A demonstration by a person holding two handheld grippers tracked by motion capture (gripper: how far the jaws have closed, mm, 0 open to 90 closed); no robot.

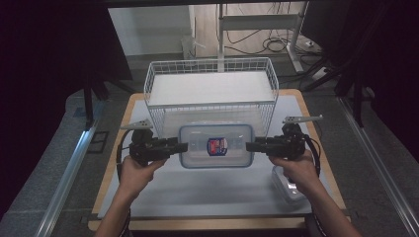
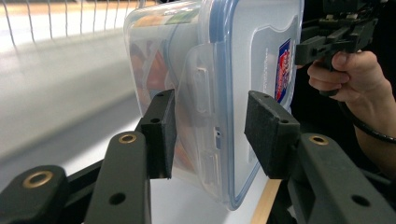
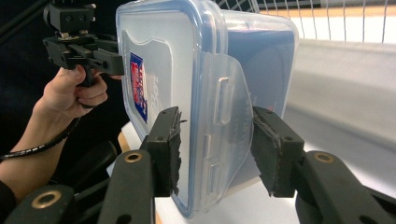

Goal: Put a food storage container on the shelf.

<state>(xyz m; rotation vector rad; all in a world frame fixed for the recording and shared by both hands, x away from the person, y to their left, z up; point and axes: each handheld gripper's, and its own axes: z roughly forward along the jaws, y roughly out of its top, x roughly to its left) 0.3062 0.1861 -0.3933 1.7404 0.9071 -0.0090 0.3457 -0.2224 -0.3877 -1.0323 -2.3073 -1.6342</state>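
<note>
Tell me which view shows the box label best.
The high view: the label faces the camera, whole, in the middle of the box lid. The left gripper view shows it edge-on as a narrow strip. The right gripper view shows it slanted and squeezed.

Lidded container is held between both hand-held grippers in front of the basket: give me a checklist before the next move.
1. Left hand-held gripper clamped across the lidded container end latch: ok.
2. Right hand-held gripper clamped on the opposite latch: ok.
3. Container level between them: ok.
4. Lid seated all round: cannot tell.
5. Wire basket interior free to receive it: ok.
6. Second container by the right hand out of the path: ok.
</note>
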